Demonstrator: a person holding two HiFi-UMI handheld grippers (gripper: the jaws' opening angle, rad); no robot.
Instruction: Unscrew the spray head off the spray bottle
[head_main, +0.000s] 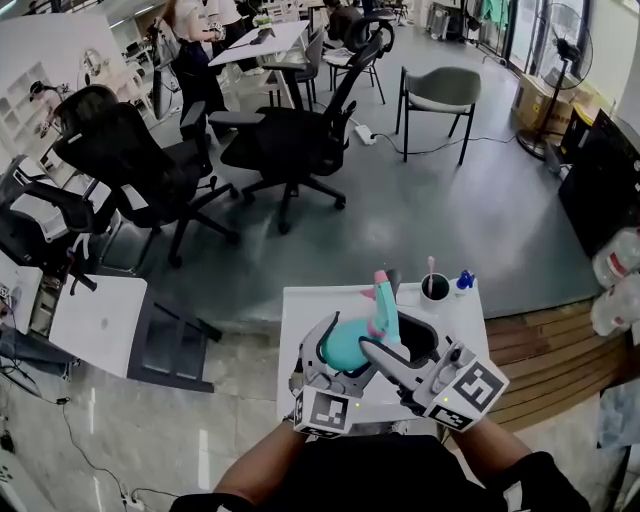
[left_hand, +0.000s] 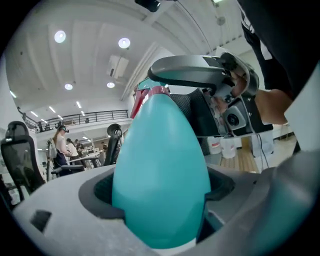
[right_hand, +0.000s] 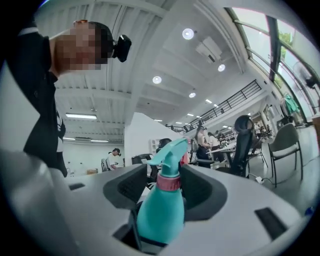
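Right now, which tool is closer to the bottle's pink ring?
Right. The right tool has open jaws either side of the pink ring; the left tool grips the bottle lower down, round its teal body.

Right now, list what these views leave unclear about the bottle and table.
- Thread under the pink collar: covered by the collar, right gripper view.
- Fill level of the spray bottle: opaque teal wall, every view.
- Its base: head view, behind the left tongs.
- Blue item beside the cup: too small, head view.

Left tongs (head_main: 332, 345) and right tongs (head_main: 392, 338) flank a teal spray bottle (head_main: 350, 348) over a white table (head_main: 300, 312).
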